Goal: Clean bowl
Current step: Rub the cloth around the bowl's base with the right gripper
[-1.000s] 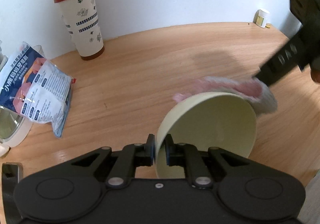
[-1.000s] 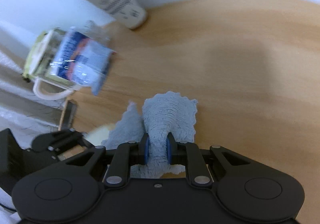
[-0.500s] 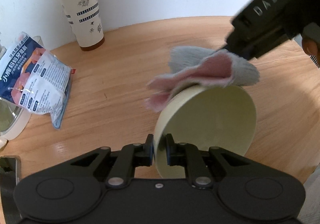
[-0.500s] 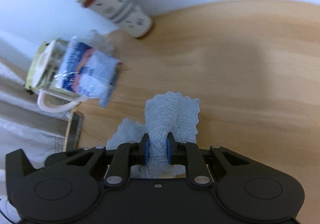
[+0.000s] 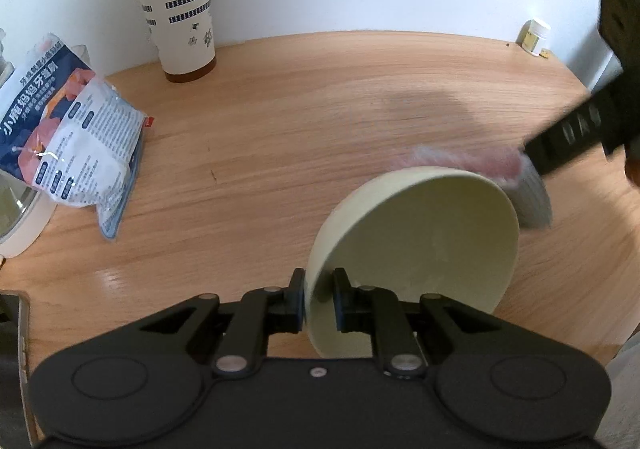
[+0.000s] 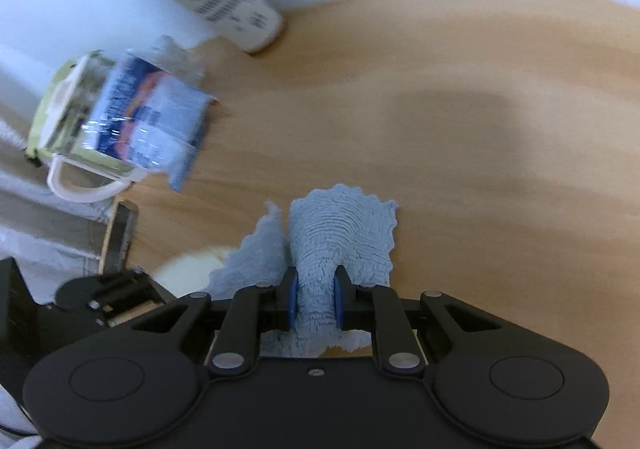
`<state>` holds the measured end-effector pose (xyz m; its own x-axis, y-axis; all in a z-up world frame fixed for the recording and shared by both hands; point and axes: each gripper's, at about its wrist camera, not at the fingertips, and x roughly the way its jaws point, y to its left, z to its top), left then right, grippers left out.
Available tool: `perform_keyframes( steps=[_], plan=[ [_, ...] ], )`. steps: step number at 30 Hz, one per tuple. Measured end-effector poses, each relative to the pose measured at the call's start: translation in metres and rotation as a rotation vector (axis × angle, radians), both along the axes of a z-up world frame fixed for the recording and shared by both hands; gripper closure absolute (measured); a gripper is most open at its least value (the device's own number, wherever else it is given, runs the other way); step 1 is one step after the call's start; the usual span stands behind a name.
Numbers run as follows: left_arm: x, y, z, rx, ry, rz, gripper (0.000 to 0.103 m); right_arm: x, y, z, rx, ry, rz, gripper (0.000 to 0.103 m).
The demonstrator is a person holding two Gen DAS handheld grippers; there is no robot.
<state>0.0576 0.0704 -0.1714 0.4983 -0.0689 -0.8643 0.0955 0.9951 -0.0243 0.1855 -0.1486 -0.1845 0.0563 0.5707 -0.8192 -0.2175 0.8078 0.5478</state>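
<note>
Presently: pale-green round bowl [image 5: 420, 249], tilted on edge, rim pinched by left gripper [image 5: 319, 299]; fluffy grey-pink cloth [image 6: 340, 245], clamped in right gripper [image 6: 316, 303], against its far upper-right rim.

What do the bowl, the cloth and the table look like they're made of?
Bowl: smooth pale yellow-green with a matte sheen and thin rim, probably plastic or melamine, possibly glazed ceramic. Cloth: fluffy microfiber or terry, grey-blue pile on one side, pink on the other. Table: light wood grain with a slight gloss, solid wood or laminate; I can't tell which.
</note>
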Motion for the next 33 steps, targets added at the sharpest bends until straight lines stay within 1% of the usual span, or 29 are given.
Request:
perform_keyframes(
  steps=[1,3,6,8,11,13,16,19,23,26,30,33],
  plan=[
    [0.0,0.0,0.0,-0.002,0.003,0.002,0.089,-0.004,-0.004,-0.006,0.004,0.03,-0.017,0.083],
    [0.0,0.001,-0.001,-0.006,0.009,0.005,0.089,-0.008,-0.005,-0.011,0.013,0.058,-0.035,0.083],
    [-0.001,0.002,-0.002,-0.014,0.018,0.01,0.088,-0.006,-0.002,-0.009,0.017,0.066,-0.053,0.083],
    [-0.001,0.002,-0.003,-0.015,0.02,0.012,0.088,-0.002,0.001,-0.003,0.019,0.051,-0.06,0.083],
    [0.0,0.002,-0.003,-0.013,0.019,0.011,0.088,0.011,0.01,0.015,0.075,0.011,-0.074,0.083],
    [0.0,0.003,-0.004,-0.017,0.021,0.016,0.088,0.016,0.02,0.023,0.099,-0.01,-0.051,0.083],
    [0.0,0.005,-0.004,-0.029,0.027,0.029,0.088,0.016,0.041,0.035,0.094,-0.065,0.022,0.083],
    [-0.001,0.006,-0.005,-0.038,0.027,0.031,0.088,0.012,0.048,0.037,0.083,-0.092,0.05,0.083],
    [-0.002,0.006,-0.005,-0.042,0.028,0.029,0.087,0.011,0.034,0.03,0.073,-0.071,0.022,0.083],
    [-0.002,0.008,-0.007,-0.055,0.034,0.04,0.087,0.01,0.02,0.019,0.04,-0.043,-0.005,0.083],
    [-0.002,0.008,-0.008,-0.059,0.042,0.043,0.086,0.0,0.005,0.0,0.008,0.025,-0.032,0.083],
    [0.0,0.01,-0.01,-0.059,0.049,0.044,0.085,-0.007,0.004,-0.007,-0.003,0.05,-0.029,0.083]
  ],
)
